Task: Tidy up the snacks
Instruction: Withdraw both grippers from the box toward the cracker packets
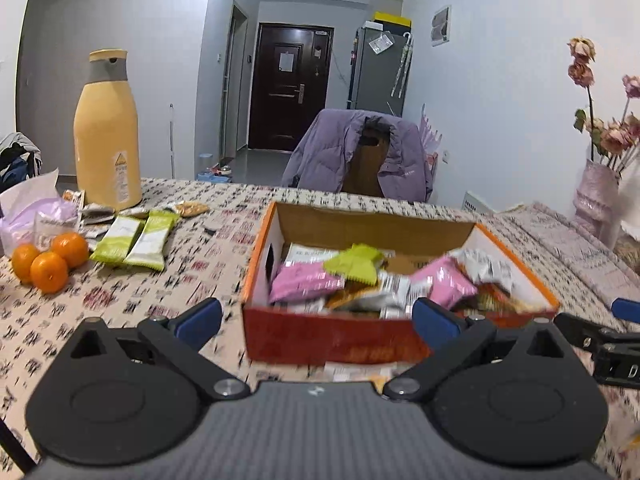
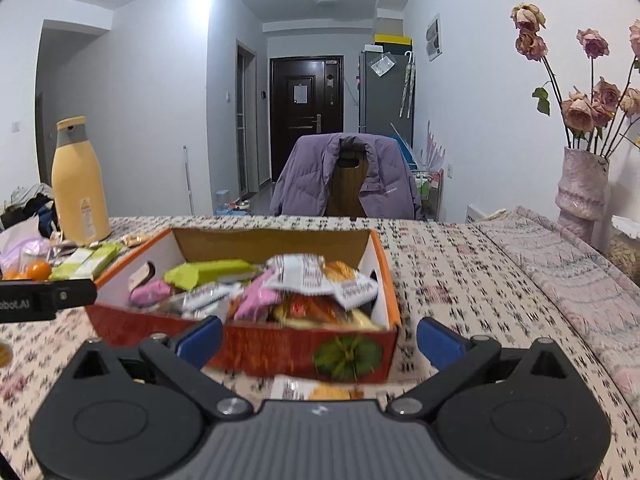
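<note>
Left gripper (image 1: 316,322): fingers spread wide, nothing between them; blue pads (image 1: 199,322) at either side of the near wall of the box. Its body fills the lower third of the left wrist view and hides the tabletop beneath.

Right gripper (image 2: 319,338): fingers likewise spread wide, empty, just short of the box front. Part of it enters the left wrist view at 3 o'clock, cut off by the frame edge.

Box (image 1: 340,338): open cardboard, orange-red outside, on the patterned tabletop (image 1: 168,280). Contents piled loosely: pink packets (image 1: 306,282), a green packet (image 1: 354,264), white printed wrappers (image 2: 302,272), orange-brown packets underneath. Motion blur makes all print unreadable; lower layers hidden by upper ones.

Loose packet (image 2: 308,390): white and orange, on the tabletop just before the box front at 6 o'clock, partly hidden by the gripper body.

Two green-and-white packets (image 1: 134,242): side by side at 9 o'clock of the box, well apart from it. Small dark and tan packets (image 1: 96,214) behind them, too small to identify.

Three oranges (image 1: 50,260): clustered at 9 o'clock, touching.

Yellow flask (image 1: 106,132): upright at 10 o'clock, grey collar.

Pale plastic bag (image 1: 28,216): far left, cut off.

Vase of dried roses (image 2: 584,188): at 3 o'clock.

Chair with purple jacket (image 2: 348,174): beyond the far tabletop edge at 12 o'clock.
</note>
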The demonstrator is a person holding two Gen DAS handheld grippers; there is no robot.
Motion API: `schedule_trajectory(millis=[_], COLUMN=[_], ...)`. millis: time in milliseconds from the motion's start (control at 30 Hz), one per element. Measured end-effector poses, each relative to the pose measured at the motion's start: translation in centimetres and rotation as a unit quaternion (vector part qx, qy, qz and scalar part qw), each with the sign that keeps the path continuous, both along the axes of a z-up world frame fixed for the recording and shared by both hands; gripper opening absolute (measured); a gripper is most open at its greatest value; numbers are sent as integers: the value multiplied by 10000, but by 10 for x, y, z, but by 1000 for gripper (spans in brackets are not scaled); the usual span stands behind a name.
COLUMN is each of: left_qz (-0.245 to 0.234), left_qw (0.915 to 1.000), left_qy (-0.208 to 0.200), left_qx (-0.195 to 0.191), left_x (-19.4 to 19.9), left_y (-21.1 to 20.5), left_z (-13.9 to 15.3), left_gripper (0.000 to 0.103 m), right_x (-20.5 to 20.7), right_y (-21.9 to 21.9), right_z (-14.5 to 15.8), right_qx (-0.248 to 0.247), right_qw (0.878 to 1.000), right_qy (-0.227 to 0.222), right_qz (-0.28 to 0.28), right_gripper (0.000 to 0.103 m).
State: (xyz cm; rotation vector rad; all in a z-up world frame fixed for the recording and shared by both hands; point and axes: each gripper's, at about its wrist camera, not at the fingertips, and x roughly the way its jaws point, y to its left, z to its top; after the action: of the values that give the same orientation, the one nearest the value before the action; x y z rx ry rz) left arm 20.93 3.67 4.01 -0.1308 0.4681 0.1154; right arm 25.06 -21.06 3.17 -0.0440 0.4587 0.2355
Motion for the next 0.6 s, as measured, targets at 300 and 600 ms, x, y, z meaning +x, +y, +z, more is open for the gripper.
schedule_trajectory(millis=[300, 600], left_qz=[-124, -125], left_qw=[9996, 9995], left_qy=[268, 286], left_qx=[43, -28], left_x=[-31, -34], left_y=[10, 19], left_z=[-35, -52], left_gripper=[103, 103], right_x=[-35, -39], right_y=[-3, -9], right_z=[-25, -45], right_qx=[-205, -226], right_qw=[9995, 9984], right_qy=[226, 526], right_qz=[77, -10], right_gripper=[103, 103])
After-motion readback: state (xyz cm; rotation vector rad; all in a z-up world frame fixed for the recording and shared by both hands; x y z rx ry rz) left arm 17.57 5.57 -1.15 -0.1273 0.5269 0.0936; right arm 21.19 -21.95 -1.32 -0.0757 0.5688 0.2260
